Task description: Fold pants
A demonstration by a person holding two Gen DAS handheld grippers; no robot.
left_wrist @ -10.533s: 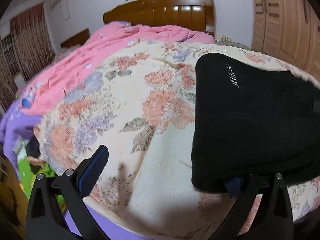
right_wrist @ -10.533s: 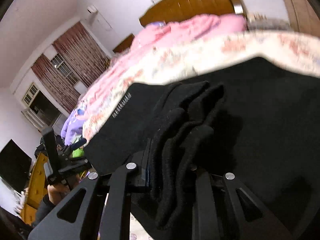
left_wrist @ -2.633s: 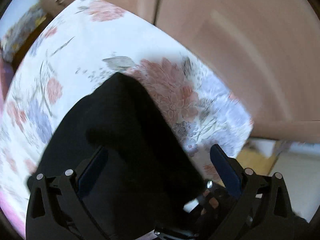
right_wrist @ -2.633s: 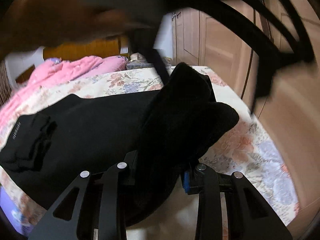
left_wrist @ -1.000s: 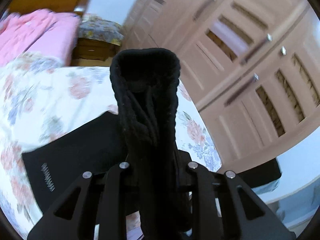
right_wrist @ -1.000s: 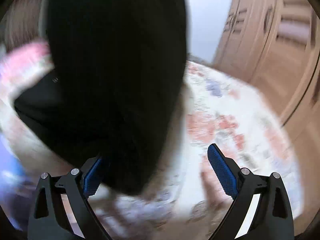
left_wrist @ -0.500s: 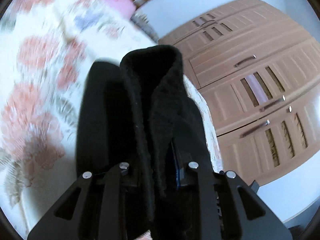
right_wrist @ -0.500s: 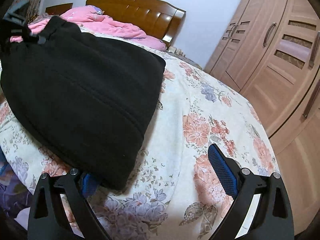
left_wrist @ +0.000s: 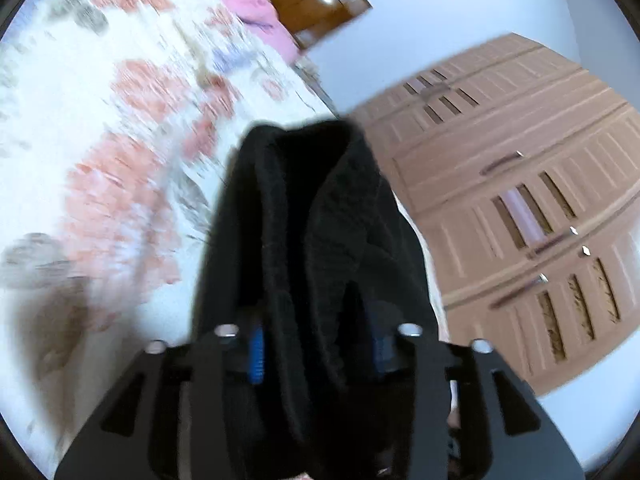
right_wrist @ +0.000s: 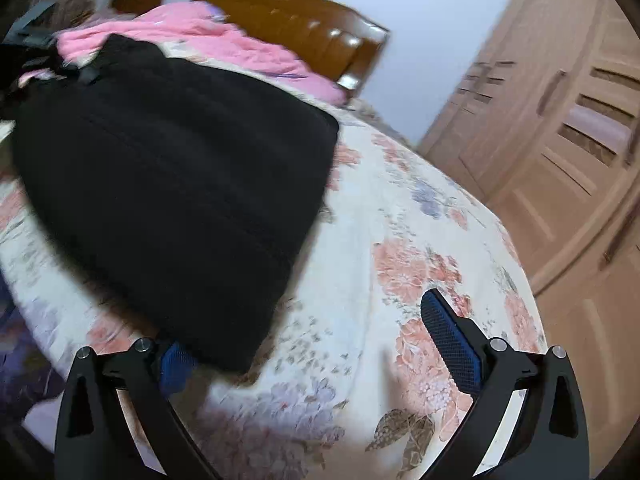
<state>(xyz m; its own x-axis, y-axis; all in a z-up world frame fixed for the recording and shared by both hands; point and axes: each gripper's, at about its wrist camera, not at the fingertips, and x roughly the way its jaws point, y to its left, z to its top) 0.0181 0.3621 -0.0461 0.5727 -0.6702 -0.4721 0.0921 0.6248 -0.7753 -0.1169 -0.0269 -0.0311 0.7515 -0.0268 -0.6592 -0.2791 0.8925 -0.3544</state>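
The black fleece pants [right_wrist: 176,184] lie folded on the floral quilt [right_wrist: 400,240], filling the left half of the right wrist view. My left gripper [left_wrist: 316,344] is shut on a bunched fold of the pants [left_wrist: 312,220] and holds it over the quilt [left_wrist: 100,160]. My right gripper [right_wrist: 316,344] is open and empty; its left finger sits against the near edge of the pants, its right finger over bare quilt. The left gripper shows dimly at the far left of the right wrist view [right_wrist: 28,36], at the pants' far corner.
A pink blanket [right_wrist: 192,40] and a wooden headboard [right_wrist: 304,28] lie beyond the pants. A light wooden wardrobe [right_wrist: 560,140] stands on the right, also in the left wrist view [left_wrist: 520,220]. The quilt's near edge drops off at the lower left [right_wrist: 24,320].
The left gripper, still shut on the fold, has swung further over the quilt. The right gripper stays open at the pants' near edge and has shifted slightly.
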